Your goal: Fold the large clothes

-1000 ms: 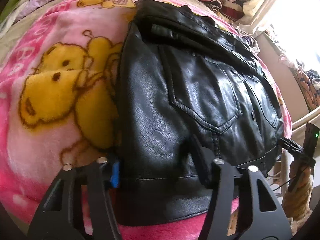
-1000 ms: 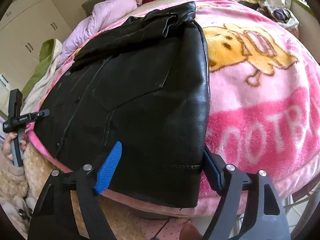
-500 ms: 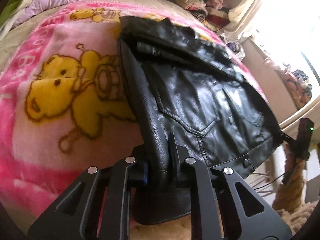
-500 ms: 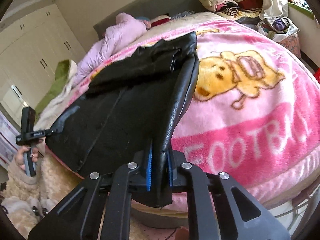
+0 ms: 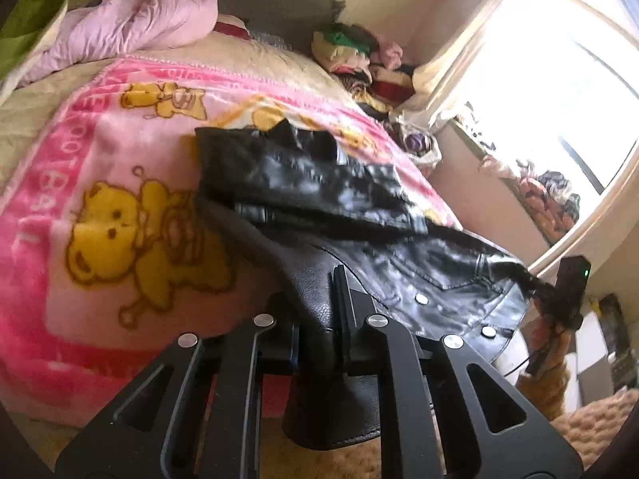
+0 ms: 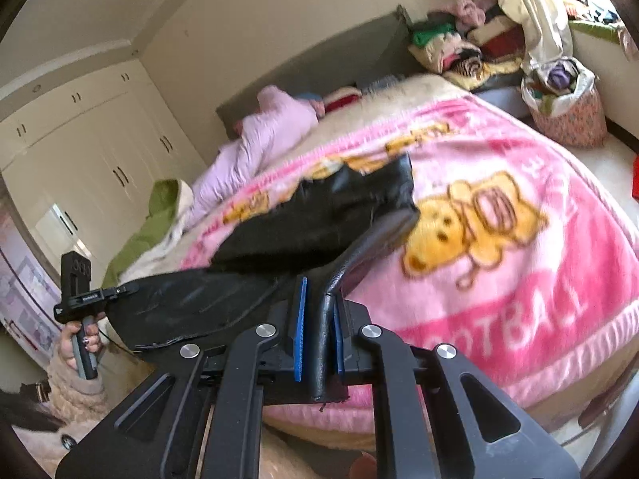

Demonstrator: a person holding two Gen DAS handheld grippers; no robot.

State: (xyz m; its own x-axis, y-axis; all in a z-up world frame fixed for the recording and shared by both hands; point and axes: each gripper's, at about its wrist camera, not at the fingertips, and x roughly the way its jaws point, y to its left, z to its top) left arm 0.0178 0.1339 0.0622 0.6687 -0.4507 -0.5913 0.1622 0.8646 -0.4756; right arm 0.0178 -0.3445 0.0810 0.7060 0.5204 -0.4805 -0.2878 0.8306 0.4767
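Left gripper [image 5: 317,331]: jacket [image 5: 359,215] hem corner between its jaws, rest of jacket running ahead and rightward over the blanket [image 5: 80,159]. Jacket's far end lies on the blanket ahead; near edge is off it. Right gripper [image 5: 559,299] far right, at the hem's other corner. Clothes pile [image 5: 351,52] ahead-right, beyond the bed; crumpled garment [image 5: 139,20] ahead-left, beyond the blanket.

From the right gripper [image 6: 319,331]: hem between its jaws, jacket ahead-left, bare blanket right. Left gripper [image 6: 96,295] far left. Basket [image 6: 567,107] ahead-right, beside the bed.
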